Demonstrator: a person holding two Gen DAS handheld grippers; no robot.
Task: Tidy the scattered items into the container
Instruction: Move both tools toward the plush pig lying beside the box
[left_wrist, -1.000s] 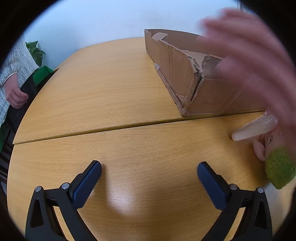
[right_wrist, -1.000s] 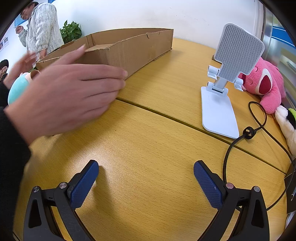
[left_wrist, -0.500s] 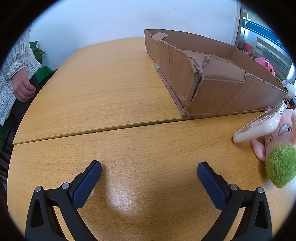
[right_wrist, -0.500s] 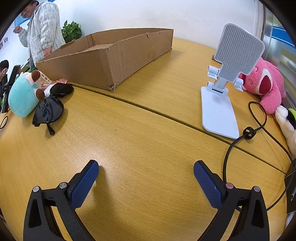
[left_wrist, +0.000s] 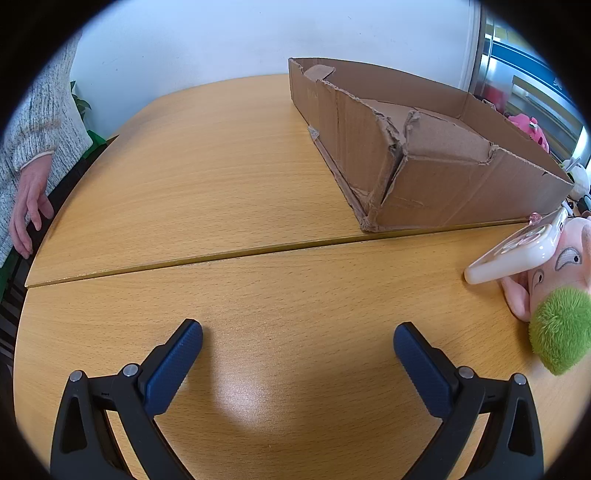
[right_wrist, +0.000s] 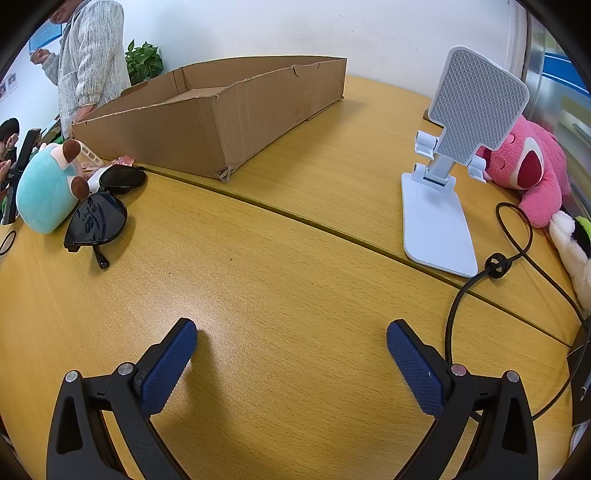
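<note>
Cardboard is waiting as the container: the cardboard box (right_wrist: 221, 122) is sitting on the far half of the tabletop (right_wrist: 280, 280), its floor, as far as either view is showing, bare. Both tools are hovering low over bare wood, so the work is looking to be at its very start, with nothing yet picked. The left gripper (left_wrist: 297, 338) is holding its jaws wide apart with nothing between them, and the right gripper (right_wrist: 291, 339) is doing the same.

The scattered things are lying in two clusters. Just beside the box's near corner, the sunglasses (right_wrist: 99, 218) are resting against a teal plush (right_wrist: 46, 192), and the left view is showing a white phone case (left_wrist: 517, 251) propped on a pink plush with a green tuft (left_wrist: 557, 295). Well to the right, a phone stand (right_wrist: 443, 206) is standing upright, with a pink bear (right_wrist: 532, 173) behind it and a black cable (right_wrist: 491, 266) looping near its base.

The next move is likely calling for one gripper to be choosing a single item, approaching with jaws spread around it, and closing before lifting it over the box wall; the thin sunglasses are probably needing the lowest, most careful approach
</note>
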